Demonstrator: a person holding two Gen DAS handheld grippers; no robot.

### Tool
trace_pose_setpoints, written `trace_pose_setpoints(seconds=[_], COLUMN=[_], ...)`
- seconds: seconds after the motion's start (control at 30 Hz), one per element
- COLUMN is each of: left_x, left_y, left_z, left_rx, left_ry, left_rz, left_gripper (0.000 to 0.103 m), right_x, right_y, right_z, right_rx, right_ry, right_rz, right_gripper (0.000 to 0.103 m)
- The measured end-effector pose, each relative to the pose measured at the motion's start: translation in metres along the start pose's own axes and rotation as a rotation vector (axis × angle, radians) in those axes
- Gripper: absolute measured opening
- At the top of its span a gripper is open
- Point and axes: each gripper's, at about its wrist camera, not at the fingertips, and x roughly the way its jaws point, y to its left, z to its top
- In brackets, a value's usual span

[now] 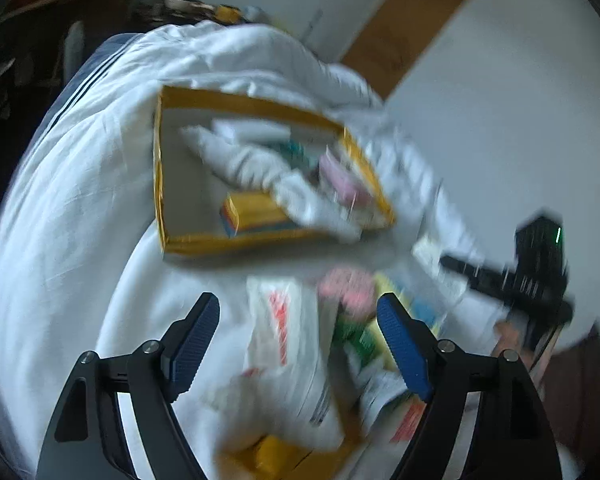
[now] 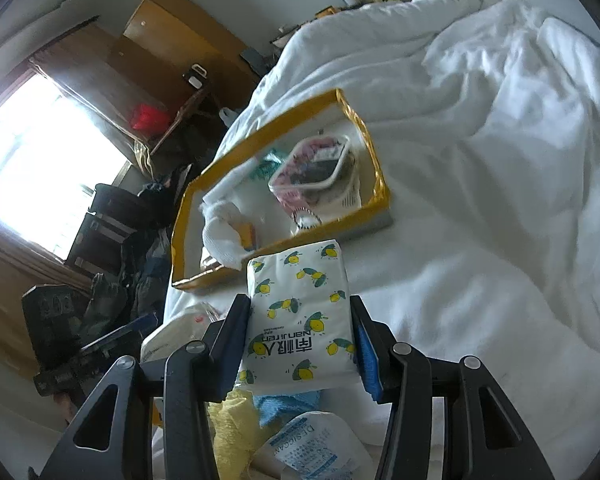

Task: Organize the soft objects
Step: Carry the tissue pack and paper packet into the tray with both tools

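Observation:
A yellow-rimmed box (image 1: 236, 104) (image 2: 260, 136) lies on the white bed and holds white socks (image 1: 236, 160) (image 2: 220, 232), a yellow pack (image 1: 256, 208) and a clear pouch of clothes (image 2: 316, 172). My right gripper (image 2: 300, 320) is shut on a white tissue pack with lemon prints (image 2: 296, 312), held above the bed just short of the box. My left gripper (image 1: 300, 324) is open and empty above a blurred pile of soft items: a white plastic bag (image 1: 284, 352) and pink and green cloths (image 1: 348, 292). The right gripper also shows in the left wrist view (image 1: 512, 272).
A yellow cloth (image 2: 232, 420), a blue cloth (image 2: 284, 404) and a desiccant packet (image 2: 312, 448) lie below the right gripper. A rumpled white duvet (image 2: 500, 160) covers the bed. Wooden furniture (image 2: 148, 48), a window and dark luggage (image 2: 108, 216) stand left of the bed.

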Motion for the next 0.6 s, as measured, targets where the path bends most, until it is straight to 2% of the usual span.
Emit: trace_pose_setpoints(seconds=[0.1, 0.13, 0.17, 0.2, 0.33, 0.53, 0.6], left_x=[0.009, 0.015, 0.018, 0.022, 0.02, -0.018, -0.029], left_y=[-0.001, 0.0, 0.002, 0.004, 0.01, 0.02, 0.022], left_z=[-0.008, -0.009, -0.01, -0.011, -0.012, 0.0, 0.006], left_rx=[0.035, 0.032, 0.025, 0.018, 0.004, -0.045, -0.074], left_ry=[0.058, 0.085, 0.097, 0.117, 0.114, 0.004, -0.052], left_rz=[0.019, 0.027, 0.032, 0.04, 0.015, -0.092, -0.086], left_gripper=[0.078, 0.073, 0.059, 0.05, 0.043, 0.042, 0.042], right_x=[0.001, 0.001, 0.001, 0.0, -0.002, -0.003, -0.002], right_y=[0.004, 0.005, 0.007, 0.009, 0.014, 0.025, 0.033], right_z=[-0.002, -0.002, -0.003, -0.003, -0.003, 0.004, 0.014], right_rx=[-0.015, -0.024, -0.032, -0.041, -0.065, -0.095, -0.115], right_ry=[0.005, 0.004, 0.003, 0.001, -0.007, -0.003, 0.005], right_rz=[-0.008, -0.01, -0.01, -0.011, -0.016, -0.007, -0.007], right_gripper=[0.052, 0.052, 0.052, 0.052, 0.052, 0.052, 0.052])
